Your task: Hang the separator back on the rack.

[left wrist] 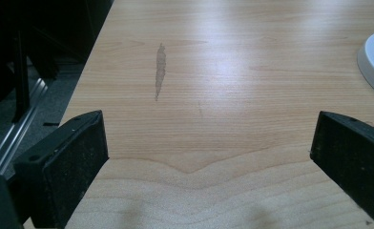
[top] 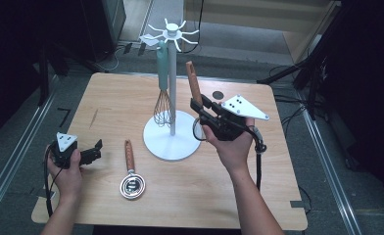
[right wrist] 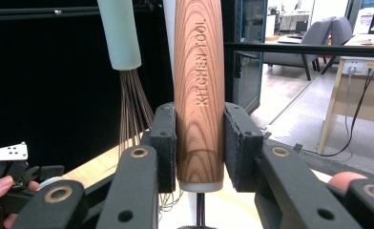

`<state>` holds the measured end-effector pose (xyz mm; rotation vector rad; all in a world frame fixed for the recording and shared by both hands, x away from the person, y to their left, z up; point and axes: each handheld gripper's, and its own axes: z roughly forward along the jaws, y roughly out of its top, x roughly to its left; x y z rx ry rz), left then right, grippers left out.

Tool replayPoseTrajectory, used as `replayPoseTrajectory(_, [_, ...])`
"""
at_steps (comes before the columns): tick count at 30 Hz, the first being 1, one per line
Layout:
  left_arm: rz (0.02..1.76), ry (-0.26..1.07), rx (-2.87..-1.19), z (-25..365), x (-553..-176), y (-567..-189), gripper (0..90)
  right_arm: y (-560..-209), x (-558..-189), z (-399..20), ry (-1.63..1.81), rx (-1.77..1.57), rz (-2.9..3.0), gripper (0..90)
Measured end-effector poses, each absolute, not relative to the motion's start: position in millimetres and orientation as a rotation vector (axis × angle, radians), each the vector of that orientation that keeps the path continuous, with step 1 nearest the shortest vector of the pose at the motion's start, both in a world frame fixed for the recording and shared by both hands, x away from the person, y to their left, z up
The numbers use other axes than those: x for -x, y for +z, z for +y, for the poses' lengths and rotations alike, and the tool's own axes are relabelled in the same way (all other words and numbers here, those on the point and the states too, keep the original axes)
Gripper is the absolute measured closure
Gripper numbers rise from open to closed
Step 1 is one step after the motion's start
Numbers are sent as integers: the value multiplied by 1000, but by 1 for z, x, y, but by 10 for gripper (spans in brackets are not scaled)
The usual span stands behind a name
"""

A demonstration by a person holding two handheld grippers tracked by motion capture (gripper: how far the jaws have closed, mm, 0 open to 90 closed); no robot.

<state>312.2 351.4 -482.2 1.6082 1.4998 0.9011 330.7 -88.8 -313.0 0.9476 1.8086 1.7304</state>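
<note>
Wood-handled utensil (right wrist: 199, 95), stamped KITCHEN TOOL along its grain, is clamped between the two pads of the right gripper (top: 200, 108) and held upright above the table (top: 258, 196), just beside the white hanging stand (top: 172, 88). Nearer the person, the left gripper (top: 94, 151) is rested low at the table's left edge, its jaws spread wide with nothing but bare wood between them. A second wooden-handled tool with a round metal head (top: 131, 176) is seen lying flat between the two hands. Farther back, a whisk with a pale green handle (top: 162, 83) is already hung from one of the stand's radial hooks (top: 173, 33). The step in hand is judged to be the carrying of the gripped utensil to the rack. The handle's top would next have to be raised to hook height and steered onto a free prong, clear of the whisk.
</note>
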Motion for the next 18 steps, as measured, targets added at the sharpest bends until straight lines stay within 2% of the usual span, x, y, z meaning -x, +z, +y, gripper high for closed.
replayPoseTrajectory(18, [1501, 897, -1609, 352, -312, -482, 0, -299, -329, -85, 1777, -901, 1748, 698])
